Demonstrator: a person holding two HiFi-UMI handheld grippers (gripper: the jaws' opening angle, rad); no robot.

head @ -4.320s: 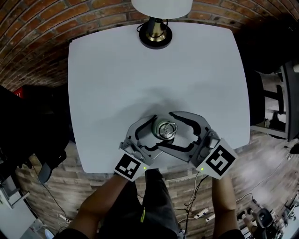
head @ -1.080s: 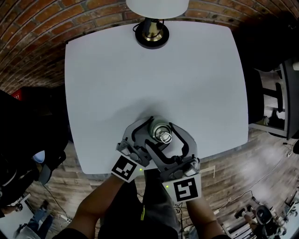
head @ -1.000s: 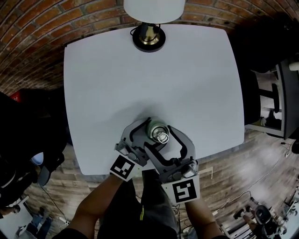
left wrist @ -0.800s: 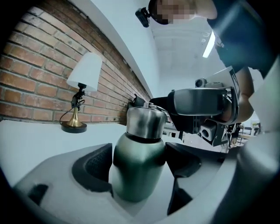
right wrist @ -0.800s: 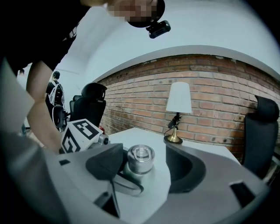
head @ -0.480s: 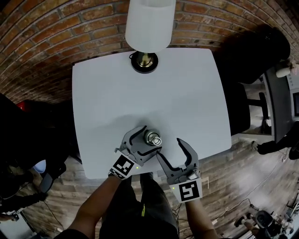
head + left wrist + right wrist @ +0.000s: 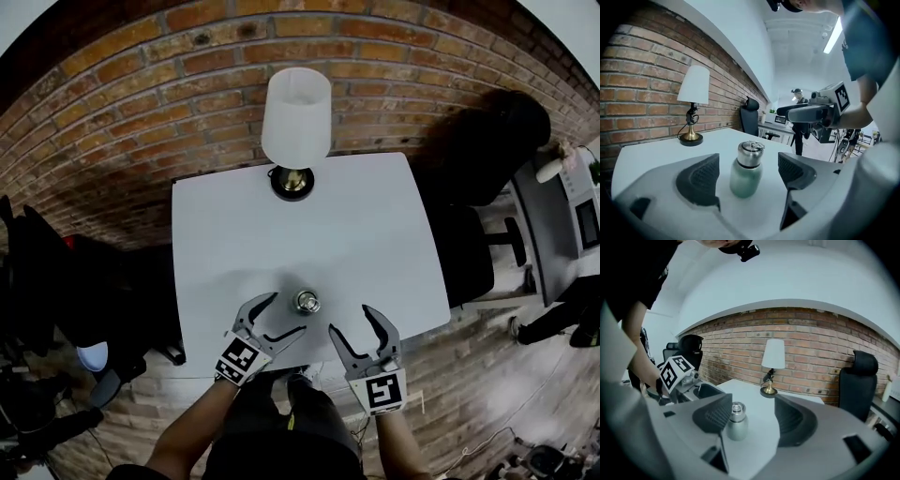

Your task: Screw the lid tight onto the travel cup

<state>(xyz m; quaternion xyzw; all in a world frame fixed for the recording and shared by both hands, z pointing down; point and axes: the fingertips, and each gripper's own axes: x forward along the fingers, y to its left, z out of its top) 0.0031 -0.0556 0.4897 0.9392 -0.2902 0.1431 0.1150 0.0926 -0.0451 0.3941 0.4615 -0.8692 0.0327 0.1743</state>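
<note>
Between the pads of the left gripper (image 7: pixel 747 165) nothing is clamped. Its jaws have just been opening and stand wide apart, and the travel cup (image 7: pixel 743 176) rises in the gap ahead of them, touched by neither pad. The cup's body is pale green and upright on the worktop (image 7: pixel 366 225). The steel lid (image 7: pixel 751 153) is seated on top, with a small ring lying on it. How tightly the lid sits cannot be told.

The right gripper (image 7: pixel 752 406) likewise has its jaws spread wide with nothing between the pads. In the right gripper view the cup stands beyond them, its left side partly hidden behind the left pad and apart from it.

From the head view the cup stands near the worktop's front edge, between the two grippers. It is just past the tips of the left one and a little apart from the right. Each gripper is held in one of the person's hands, and the marker cubes hang out past the front edge.

Near the rear edge a lamp (image 7: pixel 296 112) with a white shade and a brass-coloured base stands against the brick wall (image 7: pixel 169 103). A black chair (image 7: pixel 487 141) is beside the worktop on the right, and wooden floor (image 7: pixel 478 375) shows in front of the worktop.
</note>
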